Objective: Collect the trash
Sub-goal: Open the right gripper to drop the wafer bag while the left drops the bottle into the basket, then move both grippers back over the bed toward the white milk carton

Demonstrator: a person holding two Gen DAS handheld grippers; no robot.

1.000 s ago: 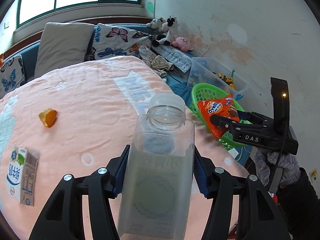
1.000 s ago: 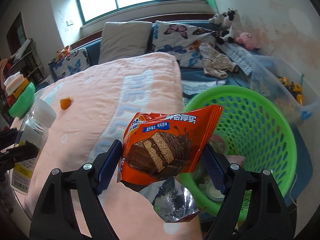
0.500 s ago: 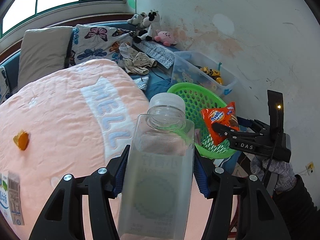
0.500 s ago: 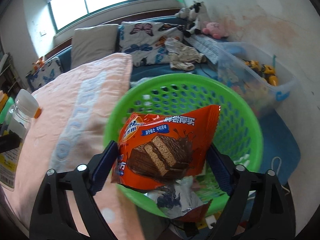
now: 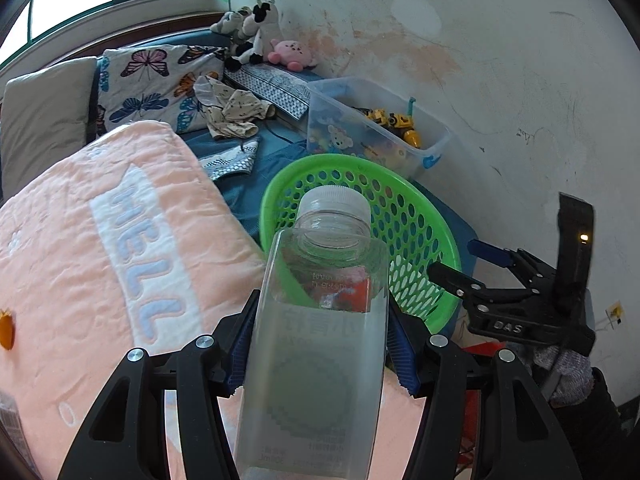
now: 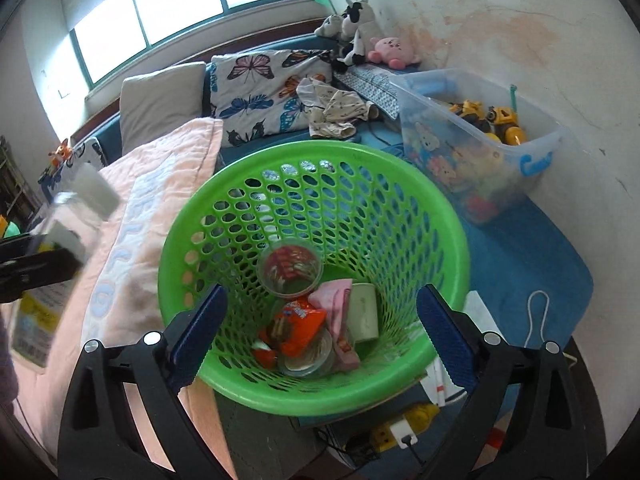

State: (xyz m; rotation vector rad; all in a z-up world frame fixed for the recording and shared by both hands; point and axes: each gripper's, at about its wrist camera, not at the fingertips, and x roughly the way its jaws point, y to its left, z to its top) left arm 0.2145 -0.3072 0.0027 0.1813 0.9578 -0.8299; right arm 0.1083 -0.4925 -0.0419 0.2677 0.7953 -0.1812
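Two risks show in the left wrist view: the clear bottle [image 5: 316, 344], pinched between the left tongs [image 5: 320, 344], could clip the green basket [image 5: 400, 184] rim at twelve o'clock or tumble onto the pink blanket [image 5: 100, 260] at nine o'clock if let go early. In the right wrist view, the right tongs [image 6: 316, 332] point steeply down over the basket [image 6: 452, 240], jaws opening with nothing between them, the orange wrapper [image 6: 296, 322] lying inside.

Both grippers are built of black plastic arms studded with silver screws and tipped with blue ribbed pads [image 6: 442, 336]. "DAS" is embossed on the right gripper [image 5: 472, 258]; a grey knitted glove [image 5: 564, 368] is worn at four o'clock.
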